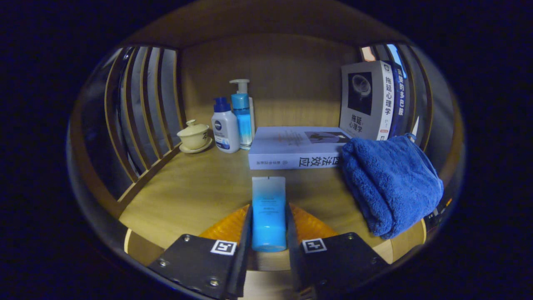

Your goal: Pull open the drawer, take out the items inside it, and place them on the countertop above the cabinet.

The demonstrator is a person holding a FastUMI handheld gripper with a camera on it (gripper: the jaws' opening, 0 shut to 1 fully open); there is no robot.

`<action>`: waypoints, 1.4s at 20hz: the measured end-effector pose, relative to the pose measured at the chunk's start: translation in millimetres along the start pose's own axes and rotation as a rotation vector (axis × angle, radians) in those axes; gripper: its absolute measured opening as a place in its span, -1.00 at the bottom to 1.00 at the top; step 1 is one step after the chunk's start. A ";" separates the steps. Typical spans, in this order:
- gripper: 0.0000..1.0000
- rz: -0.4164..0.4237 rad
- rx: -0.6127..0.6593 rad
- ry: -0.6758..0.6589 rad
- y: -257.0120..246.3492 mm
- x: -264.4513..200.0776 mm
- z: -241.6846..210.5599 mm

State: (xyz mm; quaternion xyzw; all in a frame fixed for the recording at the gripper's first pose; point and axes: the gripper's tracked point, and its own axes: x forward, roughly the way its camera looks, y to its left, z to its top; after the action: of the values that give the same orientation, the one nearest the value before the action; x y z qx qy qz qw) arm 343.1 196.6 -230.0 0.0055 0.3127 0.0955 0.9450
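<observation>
— What have the jaws got hold of?

— A blue tube [269, 212], standing on end between them; both fingers [245, 233] press its sides, so the gripper [269, 241] is clamped on it. The tube's pale crimped end points up and away, its darker end sits down between the fingers.

— And where is it, over the drawer or up top?

— Up top, I'd say; it hangs over the wooden counter [195, 196], near the front edge, though I can't tell whether its base touches the wood. The drawer itself I can't make out from here.

— What's around it?

— Just beyond the tube lies a flat book [297, 148], spine toward us; to the right of that, a folded blue towel [391, 183] sits on the counter, close beside the tube but apart from it. Further back stand upright books [368, 100] against the slats, and off to the left a white bottle [225, 125], a blue pump bottle [242, 114] touching it, and a small lidded cup [193, 135] on its saucer.

— So which step is this?

— The placing step, by my reckoning — one item carried up and about to be set down. The next move calls for lowering it onto the bare wood short of the book, clear of the towel, then easing the fingers apart; it's a narrow thing, so stood on end it may topple — laying it flat looks safer.
</observation>
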 end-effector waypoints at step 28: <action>0.95 -0.043 -0.035 -0.178 -33.4 -230.8 -118.2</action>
State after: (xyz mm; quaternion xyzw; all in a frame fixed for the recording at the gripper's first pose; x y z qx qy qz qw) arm 97.6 115.6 -191.3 -0.0093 0.2257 0.0798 0.9709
